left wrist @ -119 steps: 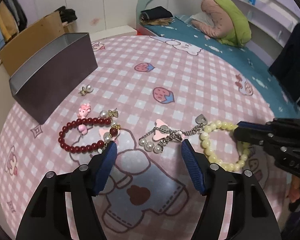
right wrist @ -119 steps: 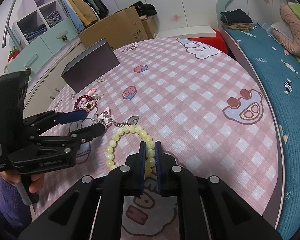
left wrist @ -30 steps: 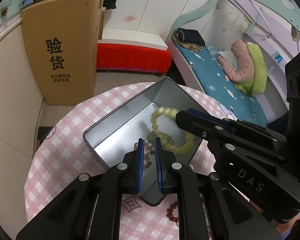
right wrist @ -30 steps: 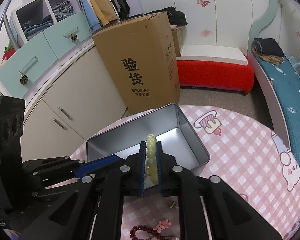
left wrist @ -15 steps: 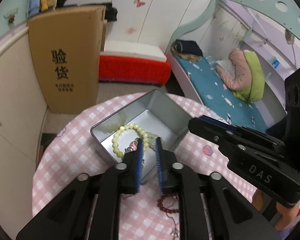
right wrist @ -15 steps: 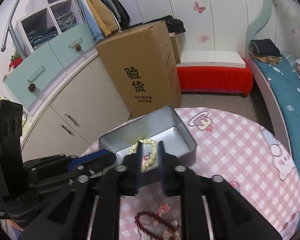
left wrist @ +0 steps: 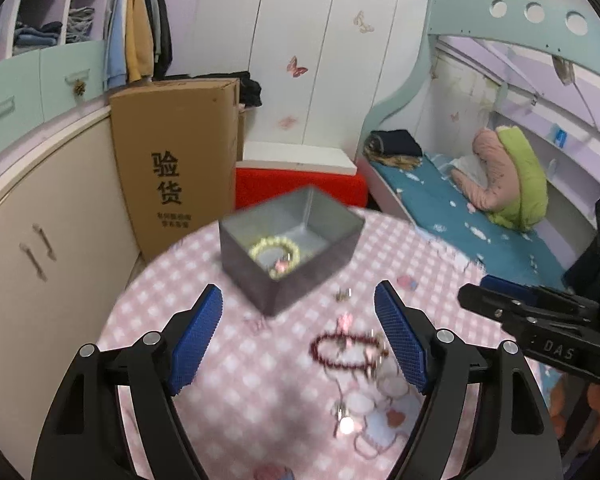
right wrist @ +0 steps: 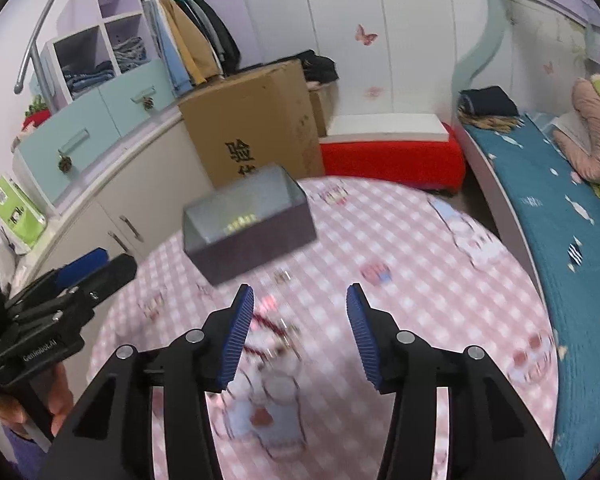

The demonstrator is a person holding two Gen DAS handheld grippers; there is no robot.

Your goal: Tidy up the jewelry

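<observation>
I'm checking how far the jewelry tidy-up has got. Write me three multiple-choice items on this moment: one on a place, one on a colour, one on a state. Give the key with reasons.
1. Where is the pale yellow bead bracelet?
A. Inside the metal tin
B. On the tablecloth beside the tin
C. Between the right gripper's jaws

2. What colour is the bead bracelet left out on the tablecloth?
A. Green
B. Dark red
C. White

3. What is between the left gripper's jaws?
A. A necklace
B. The tin's rim
C. Nothing

Key: 1 A, the pale yellow bead bracelet lies on the floor of the metal tin. 2 B, the bead bracelet on the pink checked tablecloth is dark red. 3 C, the left gripper has its jaws opening and empty, and the right gripper likewise.
</observation>
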